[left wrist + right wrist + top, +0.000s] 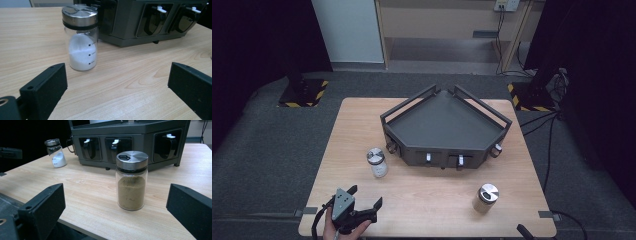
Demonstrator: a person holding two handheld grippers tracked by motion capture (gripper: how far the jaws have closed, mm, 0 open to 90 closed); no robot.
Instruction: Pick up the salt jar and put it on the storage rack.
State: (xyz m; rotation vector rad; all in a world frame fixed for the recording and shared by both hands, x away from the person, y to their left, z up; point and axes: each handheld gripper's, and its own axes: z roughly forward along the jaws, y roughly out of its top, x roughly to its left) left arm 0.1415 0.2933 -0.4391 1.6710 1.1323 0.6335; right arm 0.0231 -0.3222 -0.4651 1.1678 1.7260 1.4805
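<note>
Left gripper view: white-powder jar [80,37] upright on surface [125,75], ahead of the left gripper [117,90], nearer one of its wide-apart jaws. Right gripper [116,215] jaws wide; brown-powder jar [131,180] ahead between them, untouched.

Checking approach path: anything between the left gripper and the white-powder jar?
Nothing: bare table between the open left gripper and the white-powder jar, per the left gripper view.
</note>
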